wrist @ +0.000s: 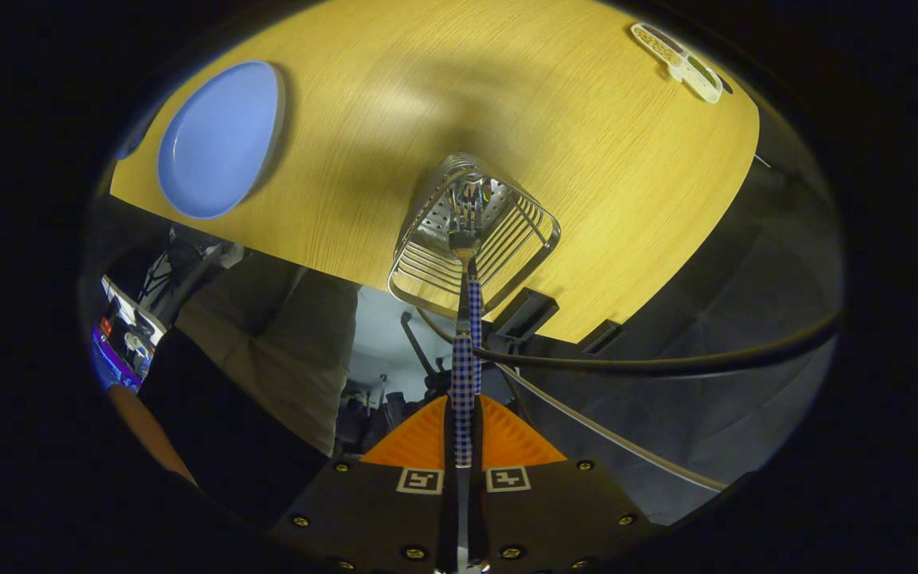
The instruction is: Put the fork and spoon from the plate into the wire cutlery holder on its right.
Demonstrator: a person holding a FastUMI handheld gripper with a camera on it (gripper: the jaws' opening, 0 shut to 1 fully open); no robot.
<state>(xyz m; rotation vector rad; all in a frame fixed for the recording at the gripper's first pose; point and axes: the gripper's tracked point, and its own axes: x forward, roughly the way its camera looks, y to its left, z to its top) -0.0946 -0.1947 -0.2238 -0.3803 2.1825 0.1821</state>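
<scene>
My gripper (463,438) is shut on the blue-and-white checked handle (464,383) of a piece of cutlery, which stands between the two fingers (419,442). Its metal end (465,235) reaches down into the wire cutlery holder (427,267) just ahead of the fingers. Tines like a fork's show inside against the holder's perforated bottom. I cannot tell whether a second piece stands in there. The blue plate (220,139) lies on the wooden table (586,175) to the holder's left with nothing on it.
The holder stands close to the table's near edge, next to two black clamps (527,311). A dark cable (666,363) runs below that edge. A small white object (678,62) lies at the far right corner. A person's arm (148,430) is at lower left.
</scene>
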